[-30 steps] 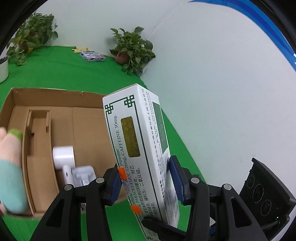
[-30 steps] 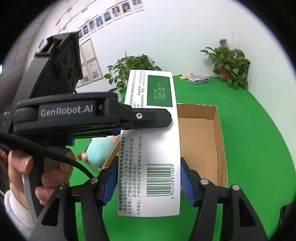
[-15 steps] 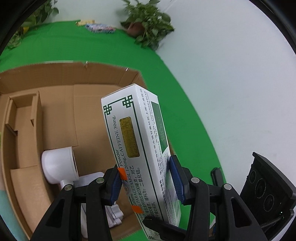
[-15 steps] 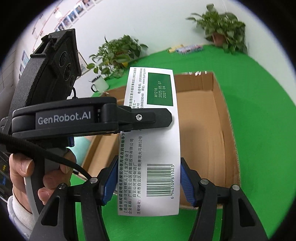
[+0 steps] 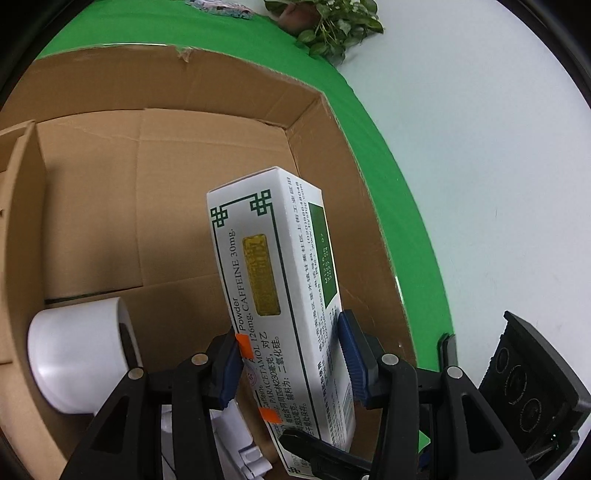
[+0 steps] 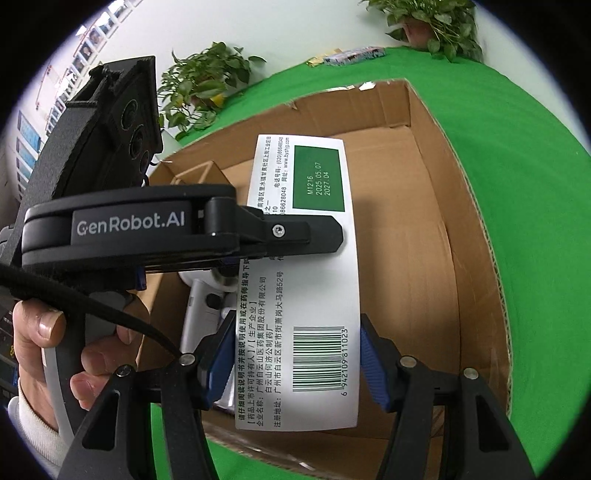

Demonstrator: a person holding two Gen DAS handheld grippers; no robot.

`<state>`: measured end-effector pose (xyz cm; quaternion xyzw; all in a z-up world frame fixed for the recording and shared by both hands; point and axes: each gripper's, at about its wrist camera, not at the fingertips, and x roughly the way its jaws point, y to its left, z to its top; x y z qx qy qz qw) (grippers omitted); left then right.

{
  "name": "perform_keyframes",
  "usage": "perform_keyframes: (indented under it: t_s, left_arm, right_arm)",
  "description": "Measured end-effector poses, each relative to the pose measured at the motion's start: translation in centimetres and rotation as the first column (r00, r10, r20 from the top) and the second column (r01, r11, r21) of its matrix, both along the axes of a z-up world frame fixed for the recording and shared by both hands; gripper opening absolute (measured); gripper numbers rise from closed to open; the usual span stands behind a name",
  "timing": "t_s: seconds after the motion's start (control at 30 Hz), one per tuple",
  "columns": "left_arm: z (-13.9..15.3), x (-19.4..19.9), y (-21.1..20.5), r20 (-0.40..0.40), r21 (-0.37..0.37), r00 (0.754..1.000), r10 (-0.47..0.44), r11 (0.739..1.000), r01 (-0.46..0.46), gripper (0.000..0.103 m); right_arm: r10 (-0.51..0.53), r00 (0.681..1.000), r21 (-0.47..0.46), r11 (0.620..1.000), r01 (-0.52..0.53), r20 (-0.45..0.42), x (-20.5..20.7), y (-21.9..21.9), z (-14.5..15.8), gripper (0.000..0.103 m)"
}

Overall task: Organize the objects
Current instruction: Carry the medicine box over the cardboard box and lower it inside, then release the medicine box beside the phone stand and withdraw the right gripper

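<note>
White hairdryer (image 5: 79,354): lay at L end of the carton floor, beside my left gripper; its handle showed in the R wrist view (image 6: 201,306) too.
Cardboard divider (image 5: 22,206): stood along the carton's L side, walling off a narrow compartment.
Left gripper (image 5: 291,365): my blue pads pinched the medicine box by its broad faces, one pad per side, touching.
Medicine box (image 5: 273,295): white w/ green border + gold patch, tilted, held over the carton's main compartment; couldn't tell if its far end touched the floor. Barcode side faced the R cam (image 6: 306,280).
Right gripper (image 6: 299,363): my pads sat at both edges of the same box near the barcode; R pad touched, L pad seemed to, gripping it too.
Cardboard carton (image 6: 476,266): open-topped, on the green cloth (image 6: 517,155), right under both grippers.
Potted plant (image 5: 332,29): far R corner, by the wall, well apart from carton.
</note>
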<state>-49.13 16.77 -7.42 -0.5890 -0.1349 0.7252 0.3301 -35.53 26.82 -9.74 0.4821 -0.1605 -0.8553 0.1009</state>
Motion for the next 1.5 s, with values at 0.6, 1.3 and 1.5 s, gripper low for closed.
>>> perform_keyframes:
  t_s: [0.6,1.3,1.5]
  left_arm:
    - [1.9,-0.3,0.5,0.022,-0.106,1.000,0.021,0.994,-0.019,0.058]
    - [11.3,13.1,-15.9,-0.523,-0.194,0.828,0.202,0.918,-0.346,0.068]
    - [9.5,17.7,-18.7,-0.604,-0.222,0.764,0.227,0.873,-0.435,0.070]
  right_arm:
    - [-0.019,0.999,0.085,0.996,0.016,0.042,0.4,-0.4,-0.3,0.061]
    - [-0.048,0.999,0.188,0.981,0.048,-0.003,1.9,-1.5,0.8,0.080]
    - [-0.064,0.997,0.191,0.980,0.057,0.031,0.9,-1.9,0.0,0.071]
